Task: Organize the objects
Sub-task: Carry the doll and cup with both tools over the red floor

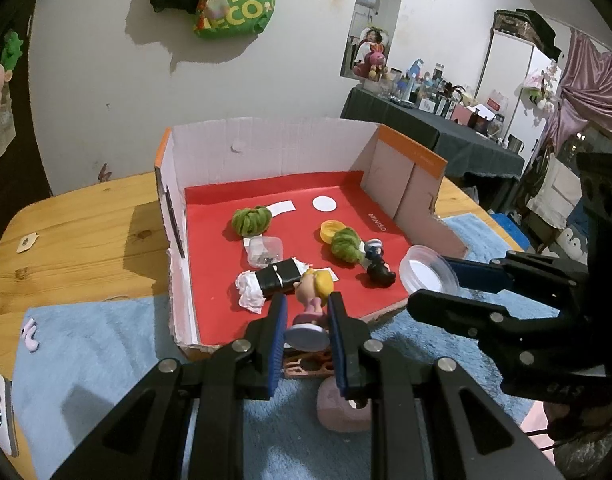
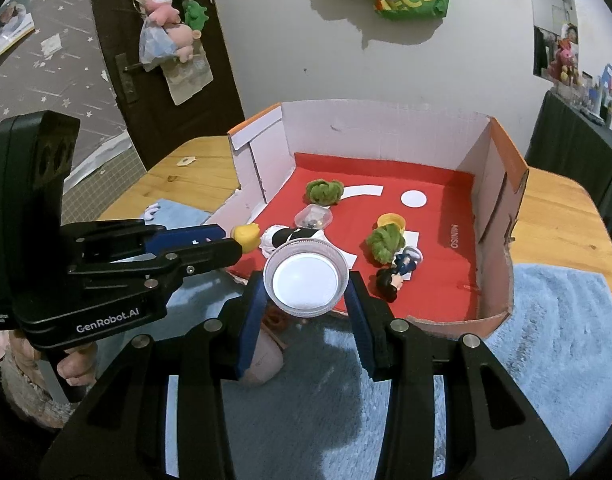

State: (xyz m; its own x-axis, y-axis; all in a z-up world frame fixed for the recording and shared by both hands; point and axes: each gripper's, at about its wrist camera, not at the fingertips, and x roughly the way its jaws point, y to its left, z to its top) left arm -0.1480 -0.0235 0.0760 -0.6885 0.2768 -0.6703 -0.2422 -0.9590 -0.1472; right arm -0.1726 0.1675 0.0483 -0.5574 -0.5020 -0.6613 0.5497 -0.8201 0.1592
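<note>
Pinching a blonde pink figurine [image 1: 312,300], left gripper [image 1: 306,312]; right gripper [image 2: 306,296] clamps clear lid [image 2: 306,278].

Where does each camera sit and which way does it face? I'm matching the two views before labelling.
Left wrist: on the left tongs, looking down into the cardboard box; they clamp a blonde figurine; right tongs enter from the right.
Right wrist: on the right tongs, facing the same box; they grip a clear round lid; left tongs and fingers show at left.
Shared: box, red liner, green pompoms, blue mat.
</note>
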